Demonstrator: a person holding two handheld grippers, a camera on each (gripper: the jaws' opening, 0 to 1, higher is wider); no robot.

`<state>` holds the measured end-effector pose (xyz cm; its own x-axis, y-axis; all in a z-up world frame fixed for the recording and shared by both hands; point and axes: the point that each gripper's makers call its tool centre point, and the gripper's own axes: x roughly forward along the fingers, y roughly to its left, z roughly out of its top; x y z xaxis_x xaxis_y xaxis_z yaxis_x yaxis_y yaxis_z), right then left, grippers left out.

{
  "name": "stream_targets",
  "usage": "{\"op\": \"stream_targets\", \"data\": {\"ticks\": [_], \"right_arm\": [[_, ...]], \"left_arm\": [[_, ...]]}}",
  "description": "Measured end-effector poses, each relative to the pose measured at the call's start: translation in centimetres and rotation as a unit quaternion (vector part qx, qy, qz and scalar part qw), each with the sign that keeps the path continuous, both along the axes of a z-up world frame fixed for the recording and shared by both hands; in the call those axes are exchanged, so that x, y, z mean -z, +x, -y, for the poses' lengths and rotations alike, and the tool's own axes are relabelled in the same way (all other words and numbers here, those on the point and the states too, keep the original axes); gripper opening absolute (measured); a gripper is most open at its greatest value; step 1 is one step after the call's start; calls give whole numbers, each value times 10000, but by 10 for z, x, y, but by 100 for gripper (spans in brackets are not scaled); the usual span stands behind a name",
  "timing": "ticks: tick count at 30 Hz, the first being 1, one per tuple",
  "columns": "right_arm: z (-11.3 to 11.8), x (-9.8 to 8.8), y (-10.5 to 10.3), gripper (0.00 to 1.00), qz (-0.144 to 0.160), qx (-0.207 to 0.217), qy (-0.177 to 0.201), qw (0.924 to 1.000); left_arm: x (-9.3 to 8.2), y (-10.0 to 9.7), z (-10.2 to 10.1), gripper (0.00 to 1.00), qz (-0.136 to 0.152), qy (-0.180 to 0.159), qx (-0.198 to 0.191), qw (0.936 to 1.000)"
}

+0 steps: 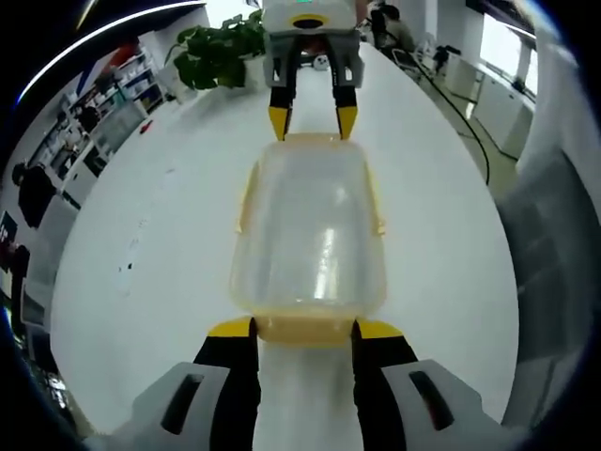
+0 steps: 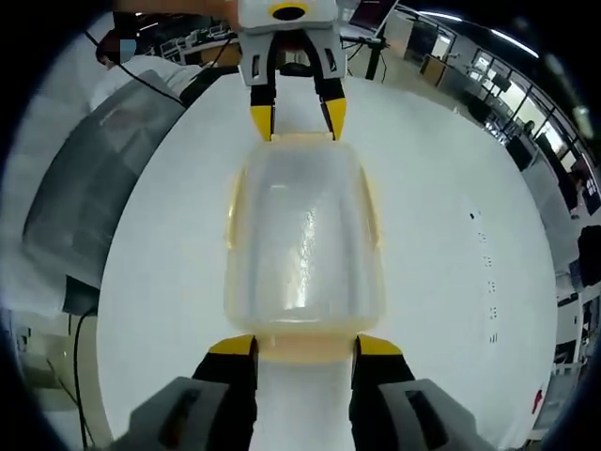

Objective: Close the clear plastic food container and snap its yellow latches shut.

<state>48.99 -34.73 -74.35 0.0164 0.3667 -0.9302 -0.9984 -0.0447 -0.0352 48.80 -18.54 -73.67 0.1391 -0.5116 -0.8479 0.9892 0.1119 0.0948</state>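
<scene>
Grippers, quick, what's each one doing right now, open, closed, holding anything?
Left gripper: open, jaws at the yellow latch on one end of the container.
Right gripper: open, jaws at the opposite end's latch.

You are looking at a clear plastic food container (image 1: 310,230) sitting flat on the white table (image 1: 160,244), its long side running straight away from you. The see-through lid (image 2: 302,249) is resting on top of the box, with light glinting off its domed middle. A yellow rim is showing all around the lid's edge. Yellow latches are lying along the sides: one at the near short end (image 1: 305,329), one at the far short end (image 1: 310,139), and one on each long side (image 1: 246,199). Whether each latch is snapped fully down is not showing clearly.
</scene>
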Motion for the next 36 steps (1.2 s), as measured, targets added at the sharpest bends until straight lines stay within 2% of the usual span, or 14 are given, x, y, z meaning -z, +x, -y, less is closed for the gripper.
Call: {"op": "stream_targets", "data": {"ticks": [9, 14, 16, 18, 22, 24, 26, 27, 29, 32, 34, 35, 36], "right_arm": [[0, 1, 0, 37, -14, 6, 29, 10000], [2, 1, -4, 38, -135, 111, 69, 9998], [5, 0, -3, 38, -165, 237, 103, 9995], [7, 0, -3, 39, -129, 226, 116, 9996], [11, -2, -8, 41, -135, 198, 78, 9997], [10, -4, -11, 42, -283, 321, 186, 9989], [11, -8, -13, 41, -277, 334, 227, 9988], [7, -11, -15, 39, -383, 427, 361, 9977], [0, -20, -15, 39, -475, 681, 666, 9943], [-4, -25, -13, 41, -552, 1075, 863, 9889], [-4, -24, -5, 41, -404, 1331, 891, 9863], [-3, -23, -4, 42, -382, 1374, 882, 9858], [-7, -25, -5, 43, -469, 1484, 1035, 9824]], "left_arm": [[1, 0, 0, 37, -73, -23, 11, 10000], [4, -10, 0, 39, -321, -14, 114, 9994], [3, -7, -2, 44, -125, 13, 160, 9998], [3, -6, -2, 51, -107, -18, 119, 9999], [0, -9, -5, 47, -172, -38, 67, 9998], [-4, -10, -3, 48, -192, -134, 42, 9997], [-9, -10, -2, 47, -244, -240, -67, 9994], [-12, -10, -1, 47, -265, -335, -148, 9990], [-18, -8, 4, 47, -284, -554, -330, 9975], [-25, -4, 6, 46, -240, -675, -674, 9952], [-26, -4, 8, 45, -310, -775, -965, 9918], [-26, -5, 9, 45, -339, -808, -994, 9912], [-25, -4, 9, 45, -328, -796, -1032, 9909]]}}
